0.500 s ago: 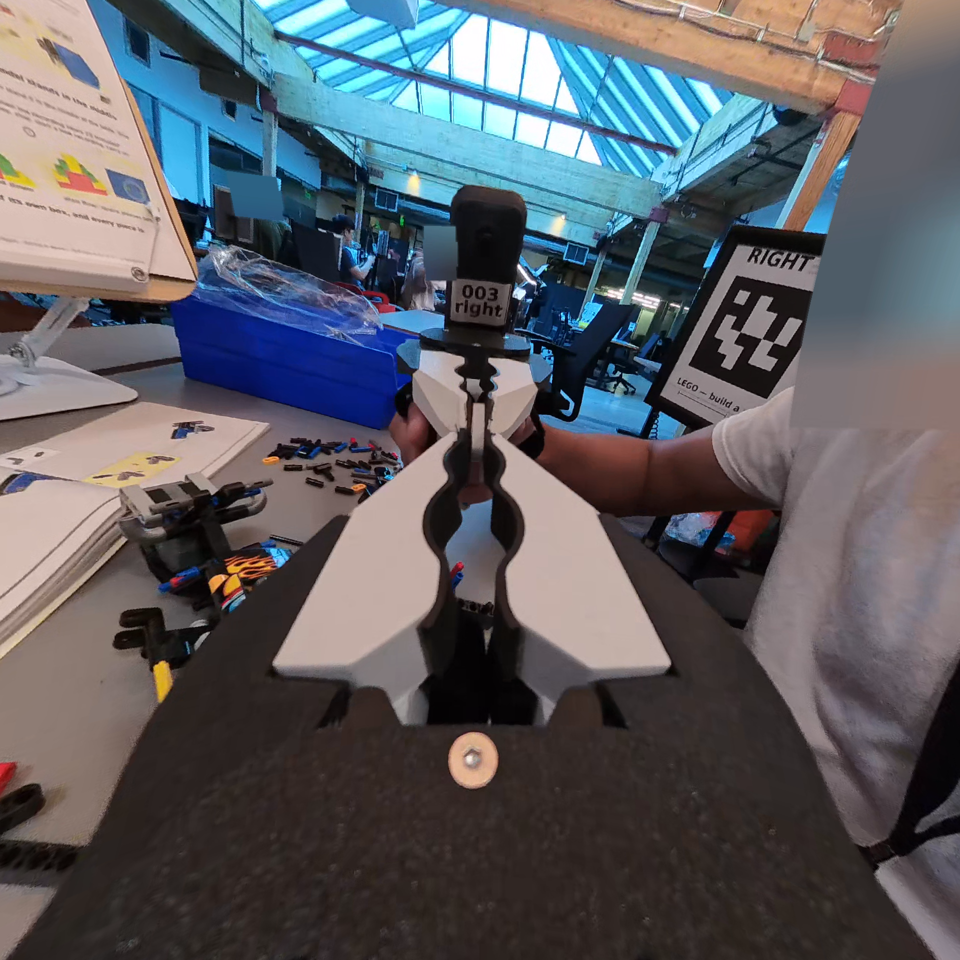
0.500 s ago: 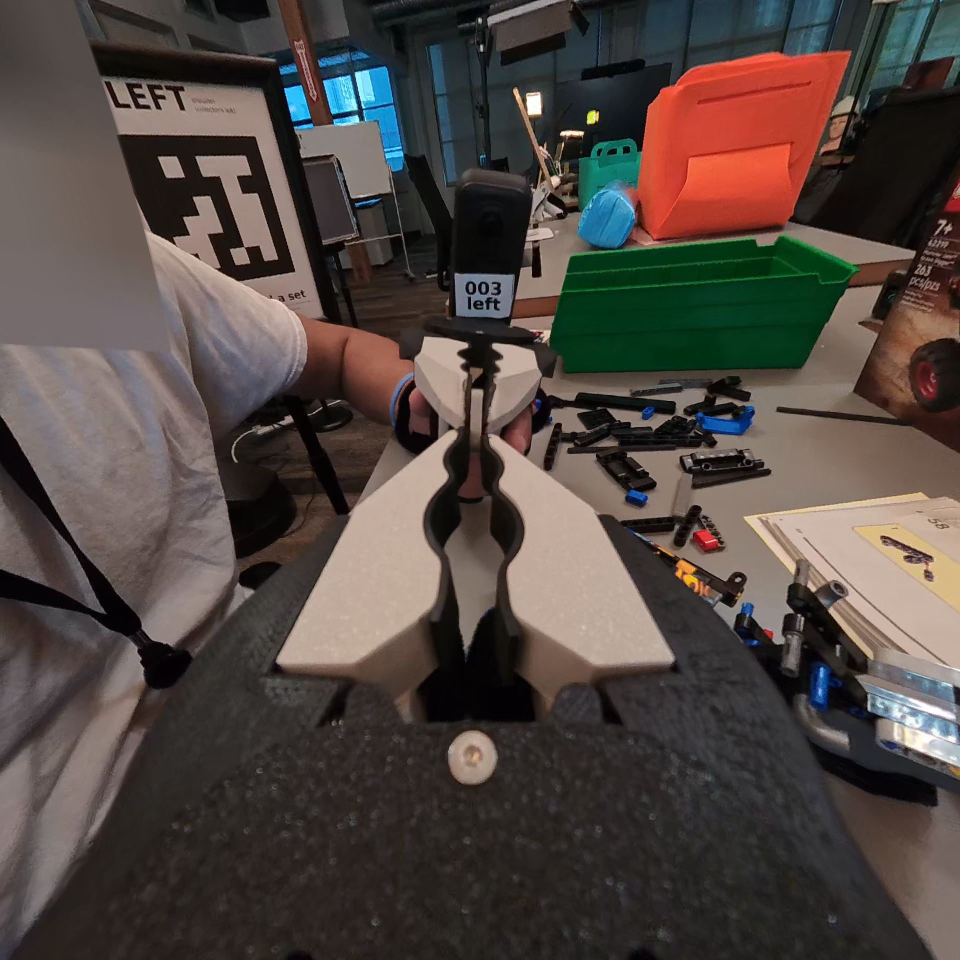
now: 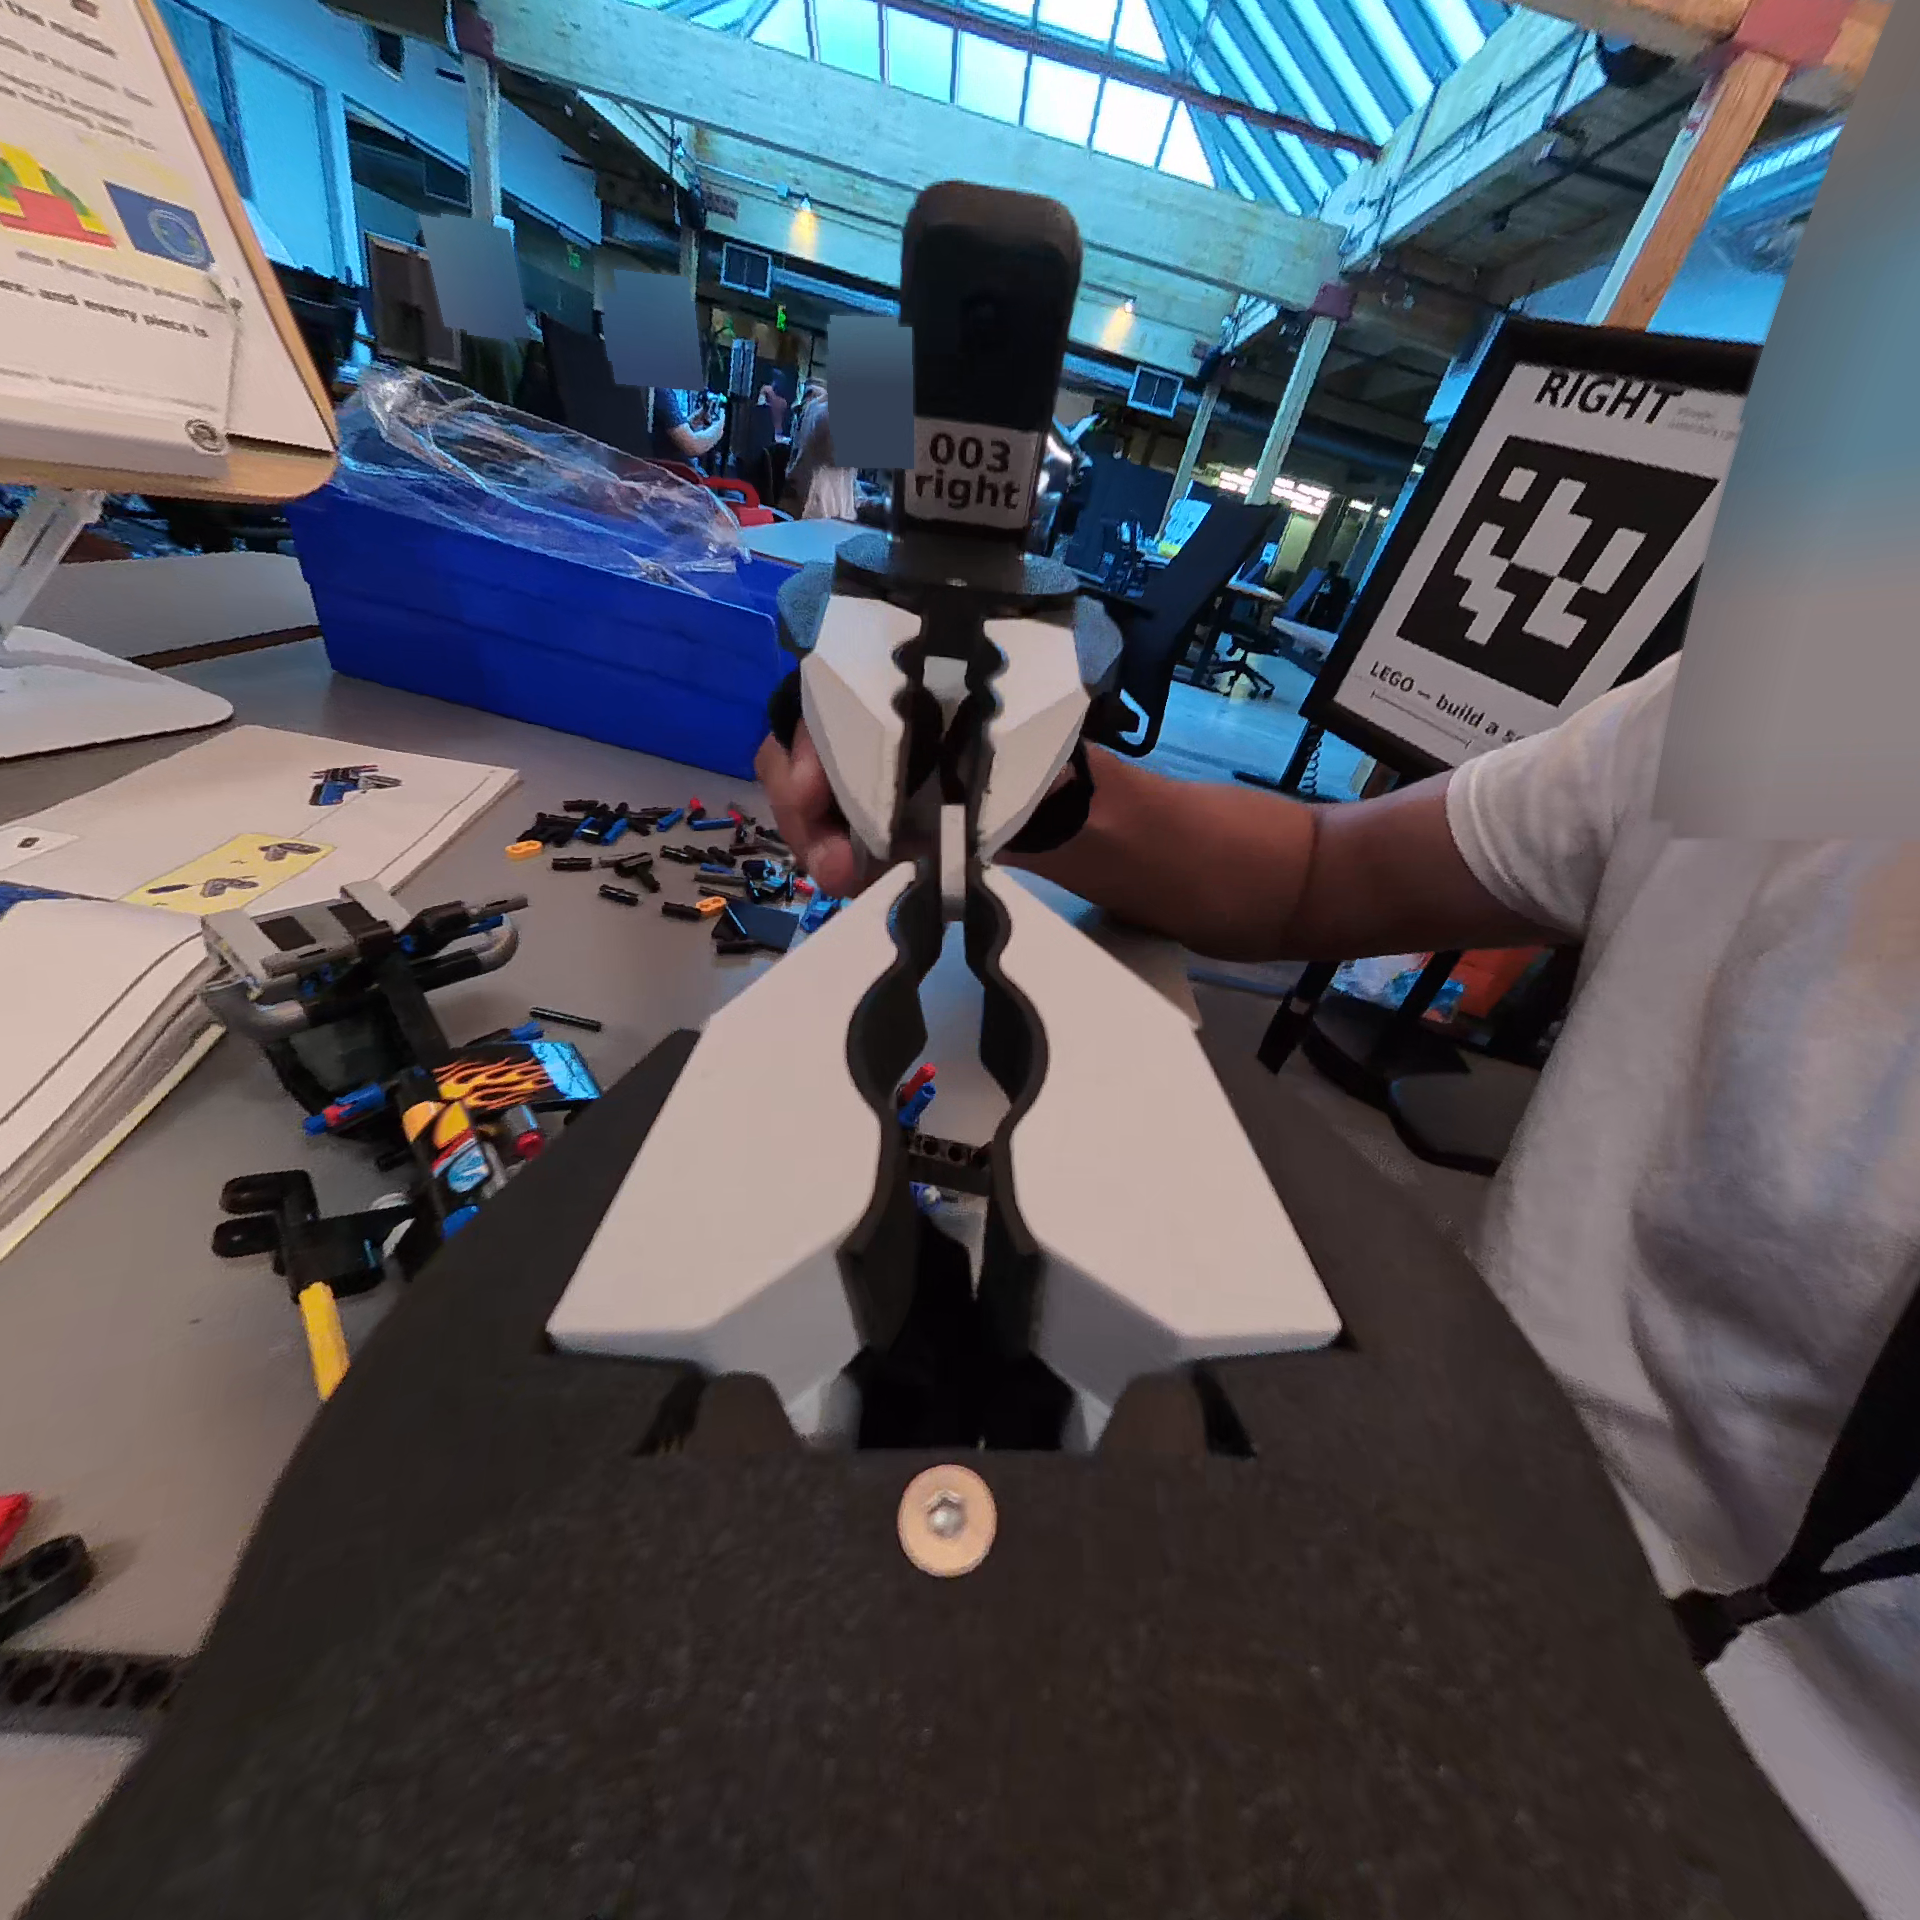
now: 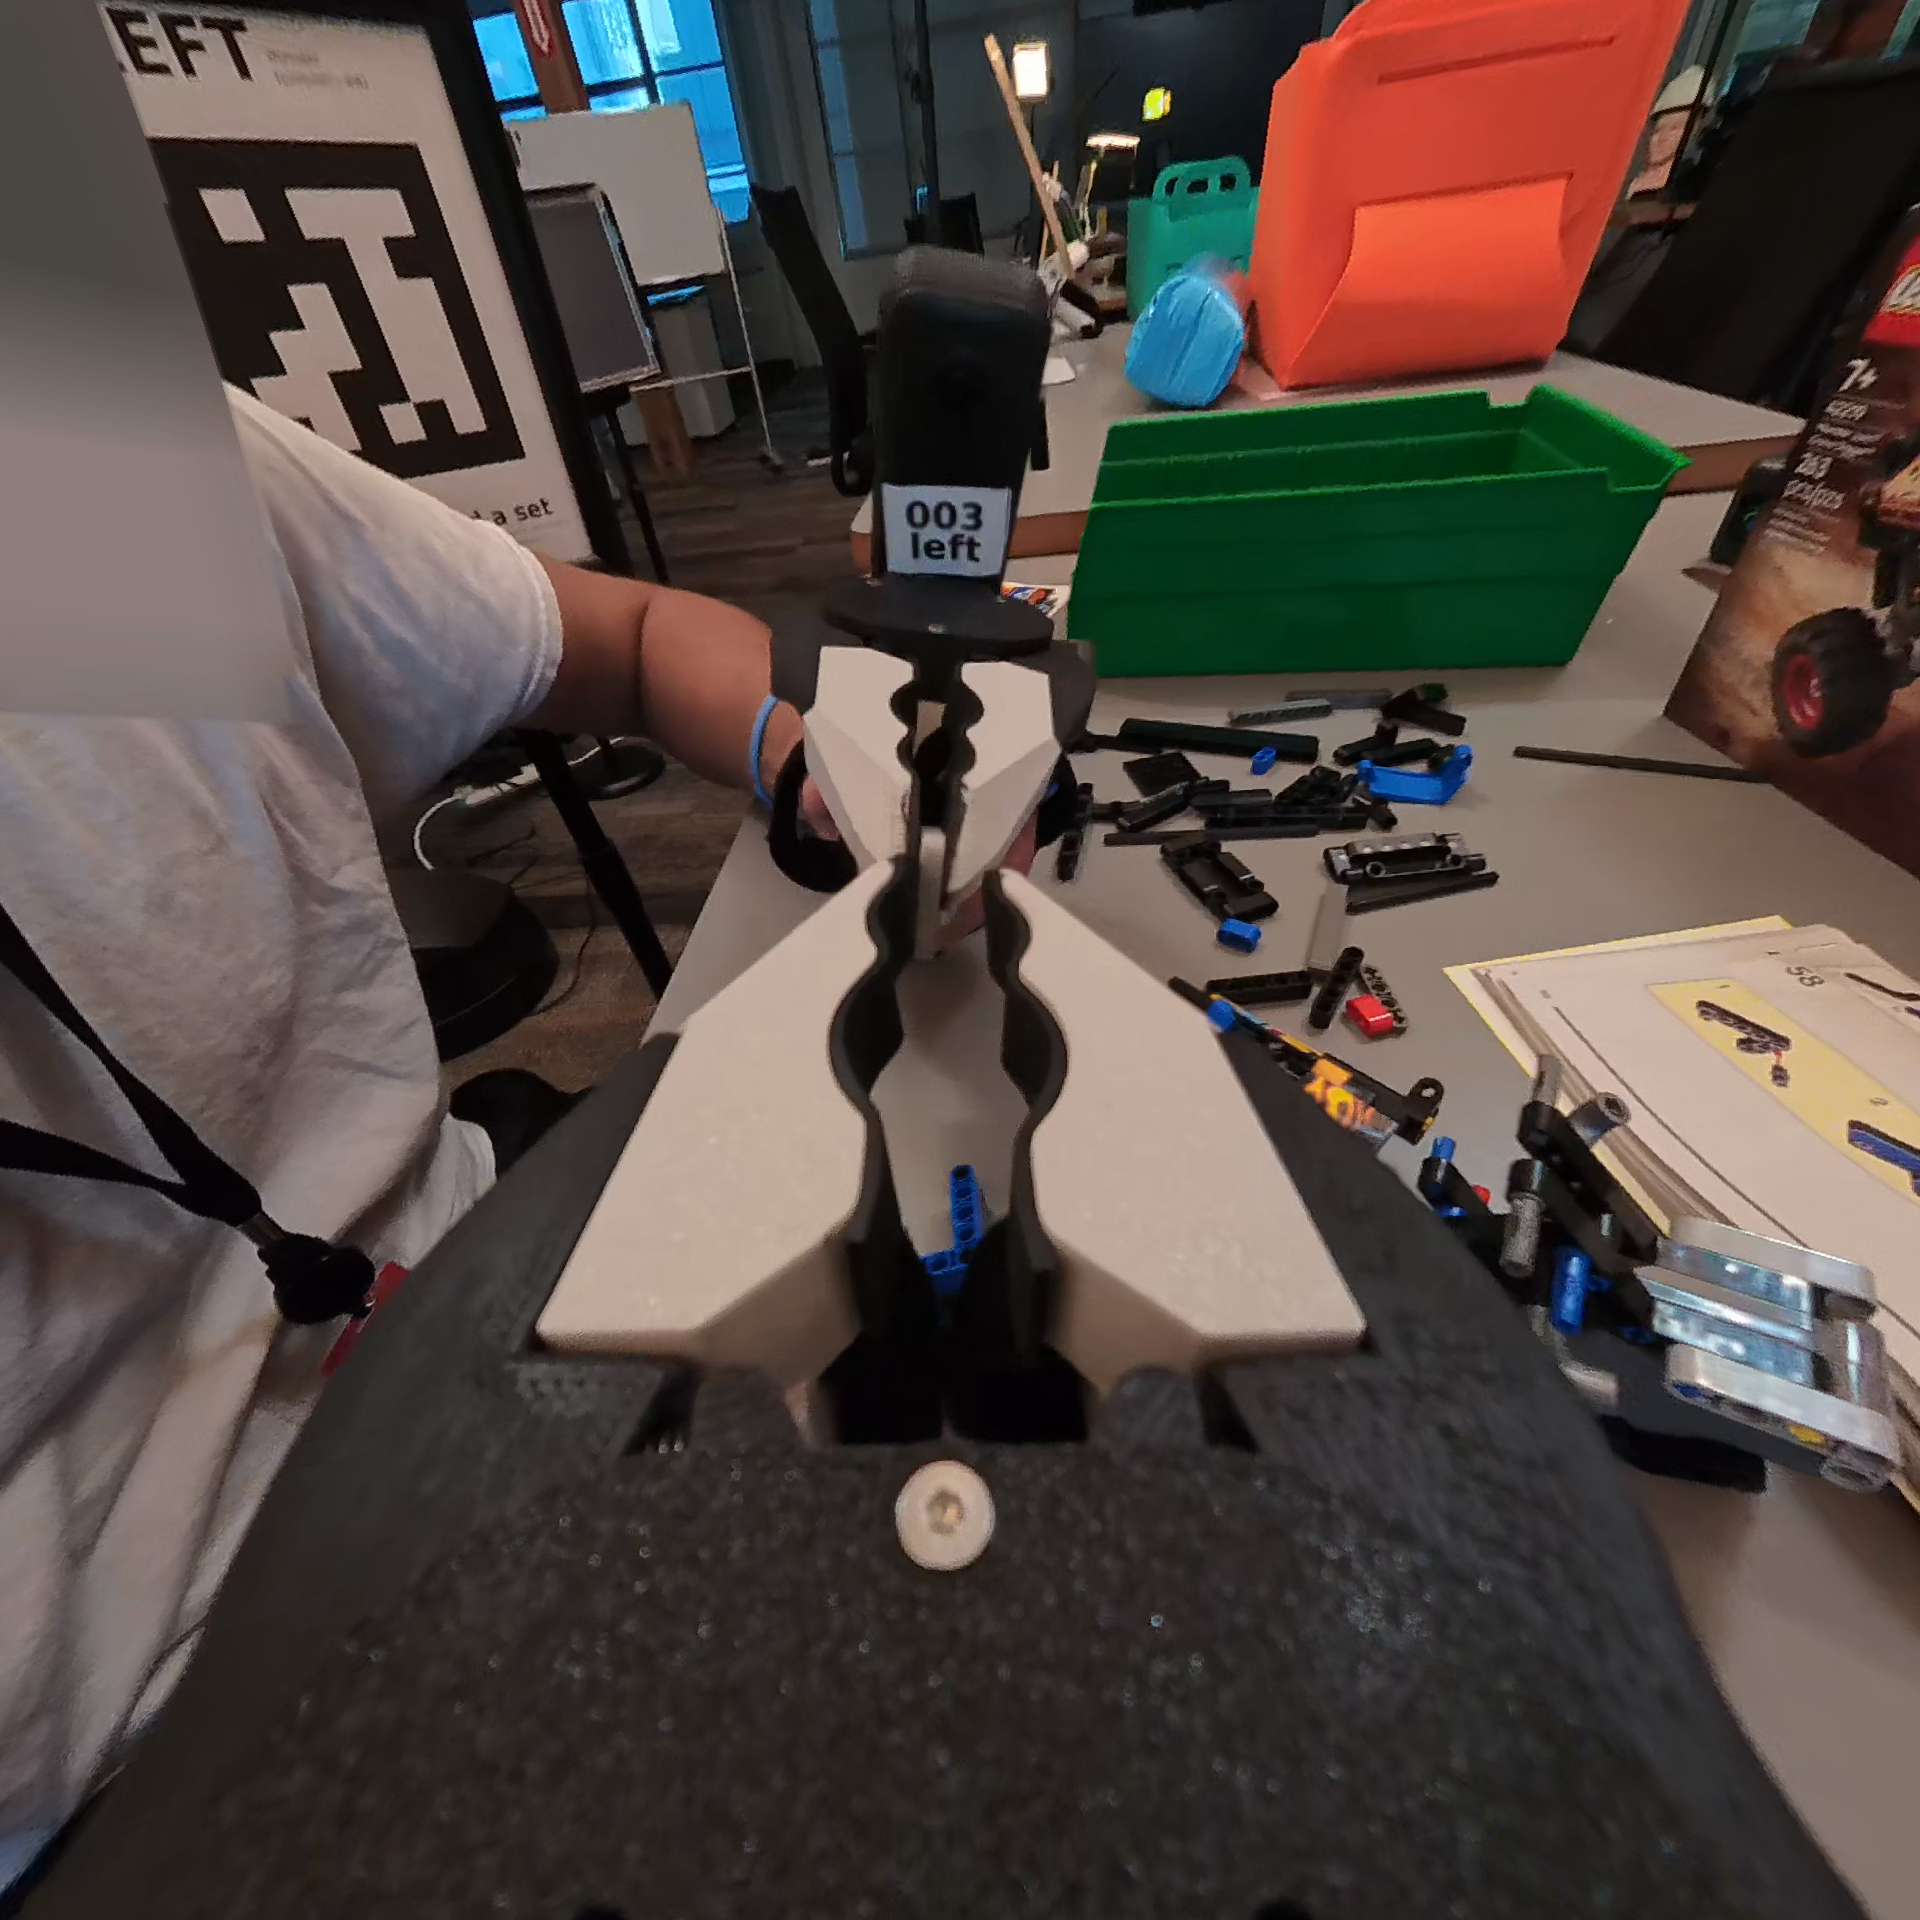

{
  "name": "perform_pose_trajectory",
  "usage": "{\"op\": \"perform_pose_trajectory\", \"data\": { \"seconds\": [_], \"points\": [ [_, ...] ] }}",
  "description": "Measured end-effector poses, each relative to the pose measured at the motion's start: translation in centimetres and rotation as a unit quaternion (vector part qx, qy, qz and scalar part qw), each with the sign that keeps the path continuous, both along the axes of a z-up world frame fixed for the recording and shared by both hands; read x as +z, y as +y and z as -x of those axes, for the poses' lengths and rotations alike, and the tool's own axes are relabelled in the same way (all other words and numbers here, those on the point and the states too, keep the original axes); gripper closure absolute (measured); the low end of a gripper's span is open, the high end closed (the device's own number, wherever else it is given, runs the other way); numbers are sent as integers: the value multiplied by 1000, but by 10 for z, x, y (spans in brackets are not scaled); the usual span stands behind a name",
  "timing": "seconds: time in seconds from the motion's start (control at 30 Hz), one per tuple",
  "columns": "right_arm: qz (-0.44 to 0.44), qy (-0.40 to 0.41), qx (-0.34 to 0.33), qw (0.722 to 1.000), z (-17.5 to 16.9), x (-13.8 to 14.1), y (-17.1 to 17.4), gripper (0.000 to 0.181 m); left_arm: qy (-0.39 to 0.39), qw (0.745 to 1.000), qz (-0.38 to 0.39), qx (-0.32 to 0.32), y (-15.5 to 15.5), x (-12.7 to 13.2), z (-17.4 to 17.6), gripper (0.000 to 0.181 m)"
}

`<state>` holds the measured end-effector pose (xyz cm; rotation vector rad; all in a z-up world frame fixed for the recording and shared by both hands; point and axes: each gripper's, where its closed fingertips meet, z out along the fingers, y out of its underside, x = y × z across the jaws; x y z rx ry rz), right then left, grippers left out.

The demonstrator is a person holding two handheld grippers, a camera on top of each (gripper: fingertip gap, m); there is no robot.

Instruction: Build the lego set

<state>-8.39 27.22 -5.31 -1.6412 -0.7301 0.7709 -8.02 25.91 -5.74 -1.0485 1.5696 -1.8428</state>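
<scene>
Grey table (image 3: 125, 1351): half-built truck (image 3: 384, 997) at left, loose parts (image 3: 665, 852) beyond. Centre, left tongs (image 3: 948, 883) and right tongs (image 4: 940, 883) meet tip to tip, apparently both clenched on one pale strip (image 3: 952, 847). An uneven squeeze could flick it away.

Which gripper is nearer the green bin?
Left. The left gripper sits just beside the green bin, toward its near corner; the right gripper meets it tip to tip, with its body farther back from the bin.
</scene>
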Motion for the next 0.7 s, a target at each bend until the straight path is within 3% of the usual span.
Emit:
{"op": "perform_pose_trajectory", "data": {
  "seconds": [0.17, 0.47, 0.7],
  "points": [
    [-8, -11, 10, 1000, 3, -2, -2, 178, 12, 999, -28, 7, -1, -8, -2, 179],
    [-8, 50, 6, 999, 7, 3, 4, 178, 5, 1000, -6, 12, 2, -3, -3, 179],
    [-1, 26, 2, 1000, 3, -1, 4, 176, 28, 999, -21, 6, 1, -13, -5, 179]
  ]
}}
